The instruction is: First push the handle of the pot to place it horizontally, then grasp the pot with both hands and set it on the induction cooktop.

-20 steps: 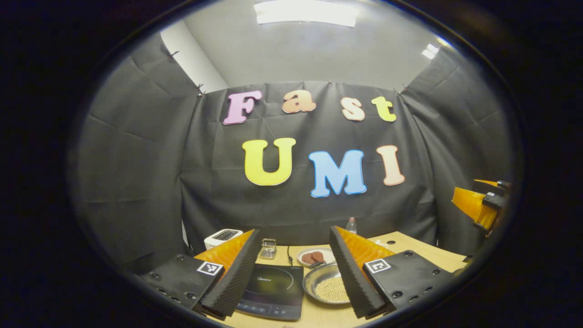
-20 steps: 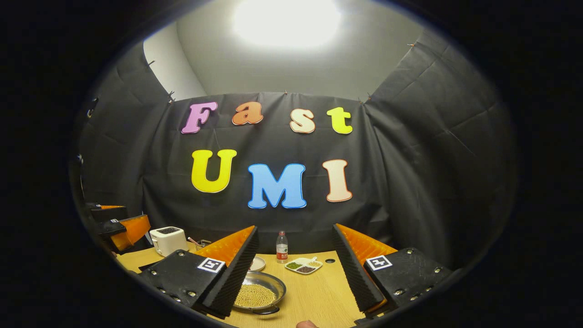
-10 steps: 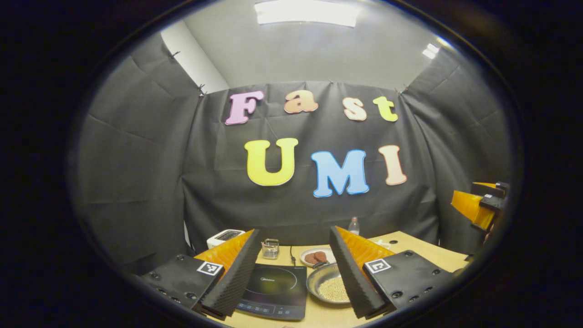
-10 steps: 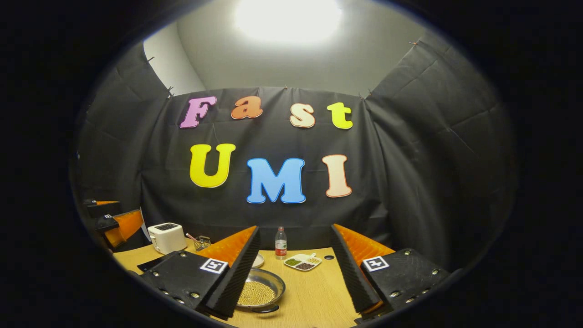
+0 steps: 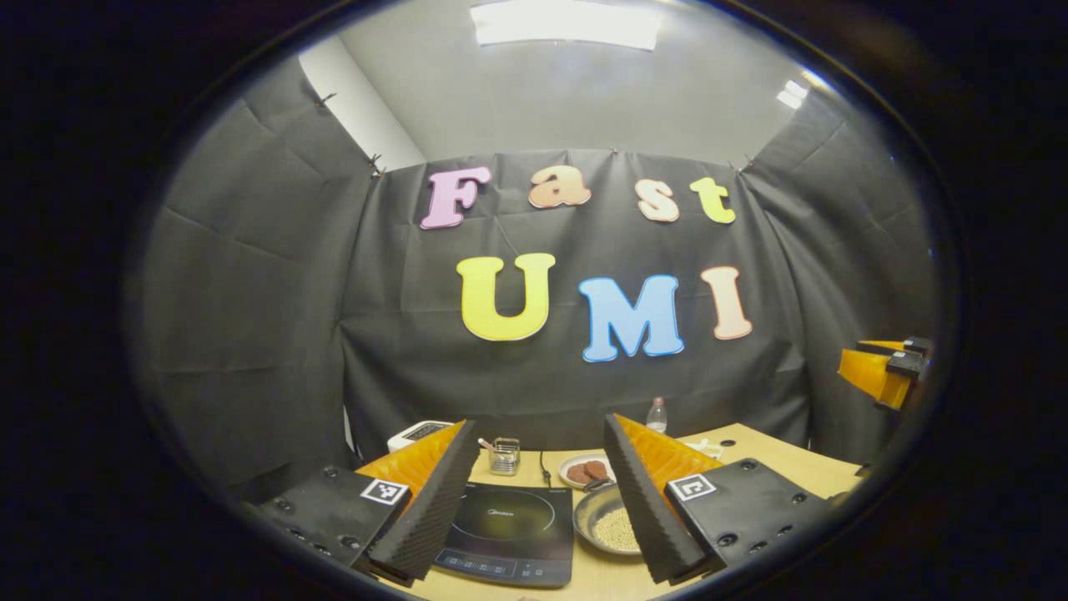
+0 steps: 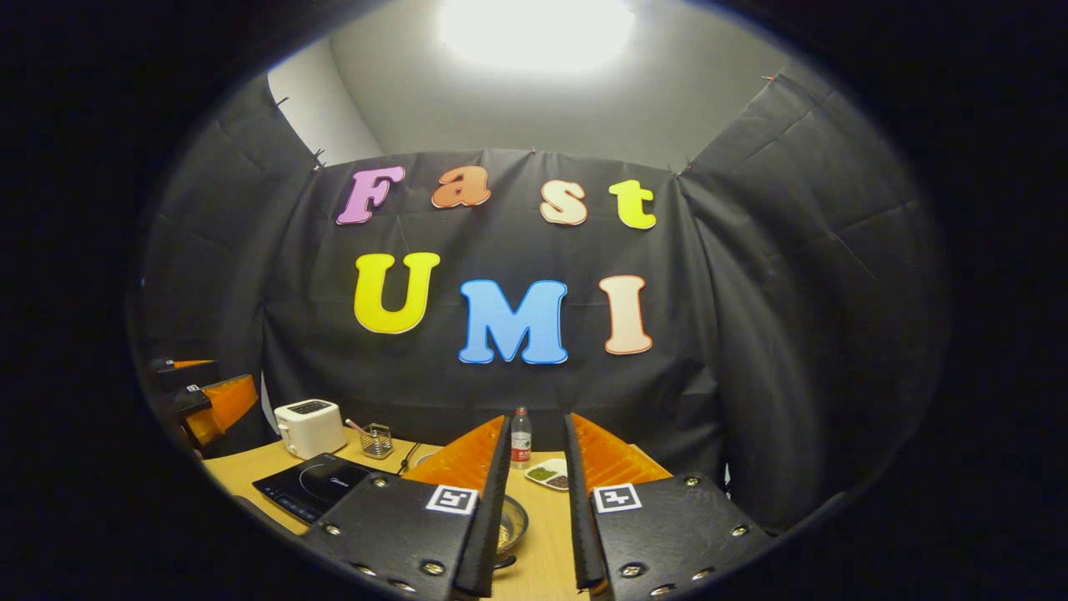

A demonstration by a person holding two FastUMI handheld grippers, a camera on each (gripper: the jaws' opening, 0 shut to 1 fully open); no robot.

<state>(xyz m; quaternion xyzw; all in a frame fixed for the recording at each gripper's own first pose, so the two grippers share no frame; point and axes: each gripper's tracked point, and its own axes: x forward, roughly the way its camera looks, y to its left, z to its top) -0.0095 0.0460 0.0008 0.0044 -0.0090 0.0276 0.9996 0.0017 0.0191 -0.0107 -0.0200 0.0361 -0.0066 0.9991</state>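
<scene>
In the left gripper view, the steel pot [image 5: 613, 527] of pale beans sits on the wooden table just right of the black induction cooktop [image 5: 509, 534]; my right finger hides part of it. My left gripper [image 5: 538, 421] hovers open above and in front of both. The right gripper [image 5: 884, 371] hangs at the far right. In the right gripper view, my right gripper [image 6: 536, 421] has its fingers drawn nearly together with nothing between them. The pot [image 6: 516, 522] peeks out low in that gap, its dark handle near my left finger. The cooktop [image 6: 321, 484] lies to the left, and the left gripper [image 6: 196, 401] at the left edge.
At the back of the table [image 6: 242, 467] stand a white toaster [image 6: 309, 426], a small wire basket [image 6: 377, 440], a water bottle [image 6: 521, 436] and a divided dish [image 6: 551, 474]. A plate of brown patties [image 5: 586, 470] sits behind the pot.
My right gripper's fingers closed from wide apart to a slim gap while it swung right and tilted down. The left gripper drifted slightly left; pot and cooktop stayed put.
</scene>
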